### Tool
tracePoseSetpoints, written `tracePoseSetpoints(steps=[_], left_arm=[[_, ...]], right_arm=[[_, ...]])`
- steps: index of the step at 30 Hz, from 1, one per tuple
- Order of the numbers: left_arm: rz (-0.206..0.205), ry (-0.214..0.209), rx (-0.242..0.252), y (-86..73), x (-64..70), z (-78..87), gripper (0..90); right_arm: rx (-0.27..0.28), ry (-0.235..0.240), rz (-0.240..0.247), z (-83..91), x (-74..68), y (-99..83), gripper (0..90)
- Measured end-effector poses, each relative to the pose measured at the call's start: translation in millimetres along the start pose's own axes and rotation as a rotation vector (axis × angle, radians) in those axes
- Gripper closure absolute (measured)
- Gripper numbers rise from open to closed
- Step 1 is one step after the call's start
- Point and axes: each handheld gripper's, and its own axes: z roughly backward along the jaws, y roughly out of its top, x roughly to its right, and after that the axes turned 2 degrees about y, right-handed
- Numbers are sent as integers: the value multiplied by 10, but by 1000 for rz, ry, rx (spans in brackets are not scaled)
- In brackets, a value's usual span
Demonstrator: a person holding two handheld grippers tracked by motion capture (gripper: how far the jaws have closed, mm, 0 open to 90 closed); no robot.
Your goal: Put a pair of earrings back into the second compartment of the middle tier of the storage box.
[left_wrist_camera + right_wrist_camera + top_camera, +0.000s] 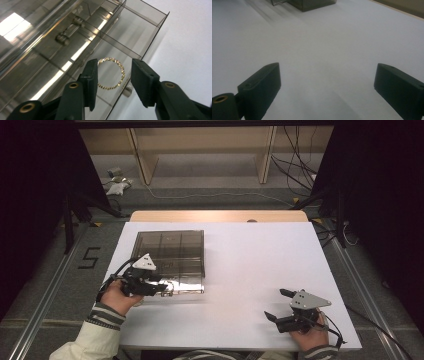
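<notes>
A smoky see-through compartment box (170, 252) lies at the left of the white table (260, 260). A gold chain bracelet (121, 69) rests in a loop in one of its corner compartments (140, 37). My left gripper (167, 289) is at the box's near edge, open. In the left gripper view its jaws (114, 62) stand apart just above the bracelet, one on each side, with nothing held. My right gripper (275, 303) hovers open over bare table at the front right, far from the box; a corner of the box (312, 5) is at the top of the right gripper view.
A clear panel with a small hinge or latch (62, 37) rises at the left of the box. The table's wooden far edge (220, 216) lies beyond. Cables (295, 165) and wooden shelving (200, 150) are on the floor behind the table.
</notes>
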Motion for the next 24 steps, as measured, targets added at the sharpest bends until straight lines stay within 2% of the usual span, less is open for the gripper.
tracePoseSetpoints(steps=[6, 13, 18, 24], left_arm=[[10, 16, 0, -106, -14, 138, 542], [-4, 25, -24, -249, -17, 251, 544], [2, 26, -36, -346, -18, 282, 546], [-20, 14, -72, -440, 13, 251, 558]], right_arm=[[1, 0, 0, 0, 0, 0, 82], [-3, 1, -2, -2, 0, 1, 82], [-4, 2, -2, -3, 0, 1, 82], [-3, 4, -2, -4, 1, 2, 81]])
